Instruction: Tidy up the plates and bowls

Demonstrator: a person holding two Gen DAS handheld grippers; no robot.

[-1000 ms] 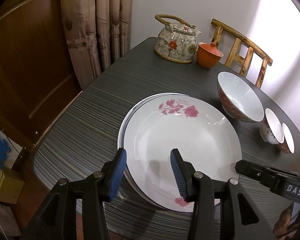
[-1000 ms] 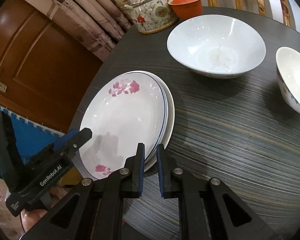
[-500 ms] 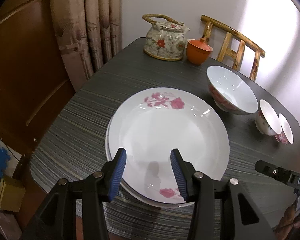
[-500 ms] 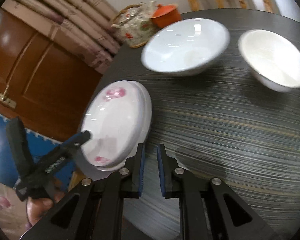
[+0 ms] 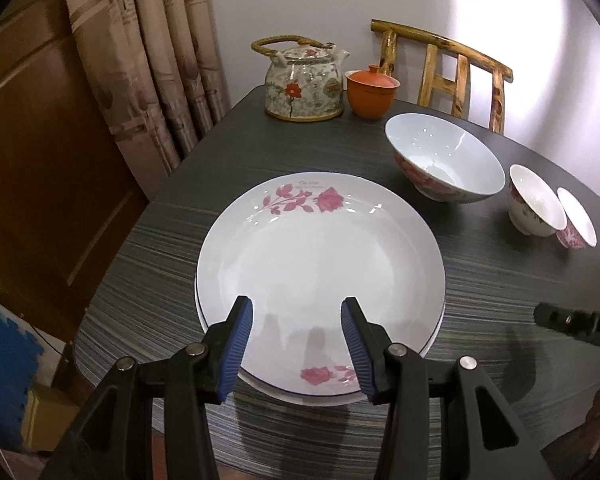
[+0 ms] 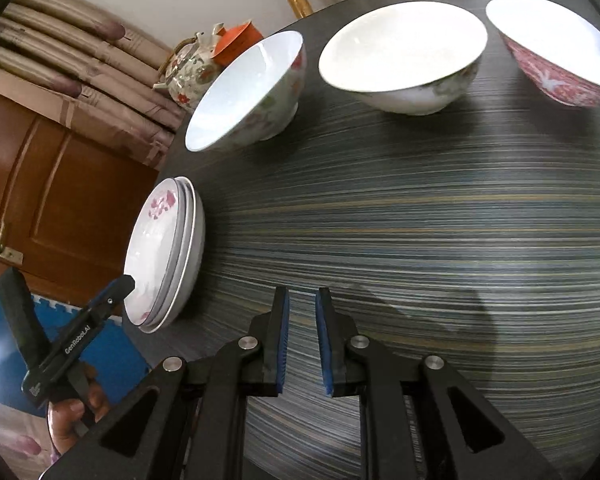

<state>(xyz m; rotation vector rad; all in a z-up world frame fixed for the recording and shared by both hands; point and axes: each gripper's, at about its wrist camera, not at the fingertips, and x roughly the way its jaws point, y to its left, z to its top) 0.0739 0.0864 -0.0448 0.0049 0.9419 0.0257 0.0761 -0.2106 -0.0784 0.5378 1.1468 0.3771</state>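
Hovering over the near rim of the stacked plates (image 5: 320, 264), your left tongs (image 5: 296, 344) stand released, blue pads apart with only the top plate's white face showing between them, touching nothing. That top plate carries a pink rose spray at its far edge and another rose at its near edge; the stack sits on the dark striped surface (image 5: 480, 292) toward its left side. From the right wrist view the same stack (image 6: 168, 256) shows as several rims layered one on another, close to the surface's left edge.

Your right tongs (image 6: 302, 336) are nearly clenched, their jaws opening at this moment, a narrow gap between the pads and nothing in it; they hang above bare striped surface, well apart from the plates.

Beyond the stack stands a large bowl (image 5: 444, 160) with pink flowers on its outside, then a smaller floral bowl (image 5: 536, 202) just beside it, and a small pink-patterned bowl (image 5: 576, 220) touching or nearly touching that one. At the far edge sit a flowered teapot (image 5: 304, 84) and an orange lidded cup (image 5: 372, 92), side by side, with a wooden chair (image 5: 460, 72) behind them.
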